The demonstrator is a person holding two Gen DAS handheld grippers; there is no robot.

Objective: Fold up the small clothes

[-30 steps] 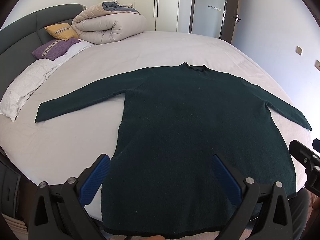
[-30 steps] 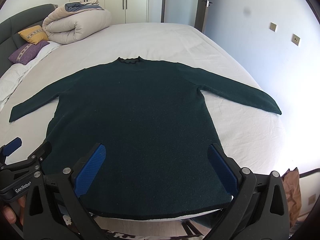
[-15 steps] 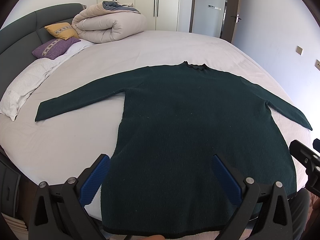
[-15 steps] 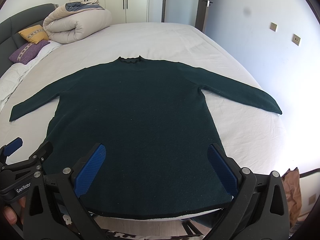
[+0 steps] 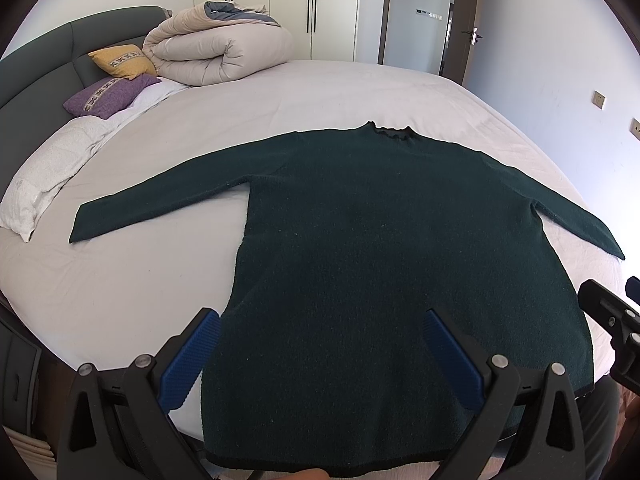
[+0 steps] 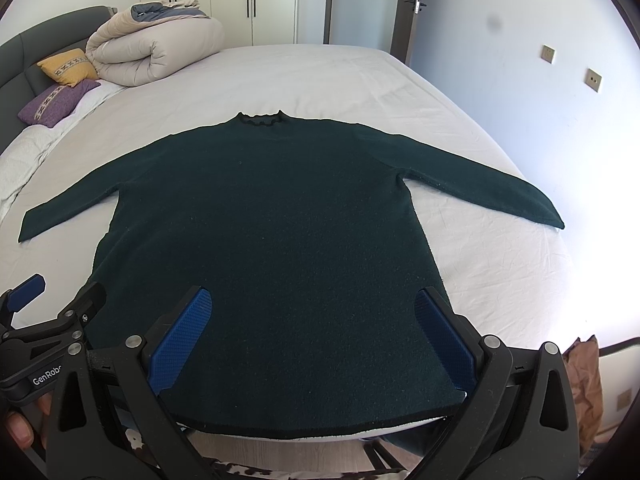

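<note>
Claws [image 5: 320, 354] [image 6: 314, 334] spread, sweater [image 6: 264, 240] flat, collar pointing away

Lighting: bright, even daylight. Glare: the bed sheet [image 6: 520, 280] is blown out to white at the lower right of the right wrist view. Shadows: soft. The dark sweater [image 5: 400, 260] is rendered with little texture. Distortion: strong fisheye bowing, black vignette corners. Focus: sharp throughout; a dark smudge is seen on the wall [image 6: 494, 22].
</note>
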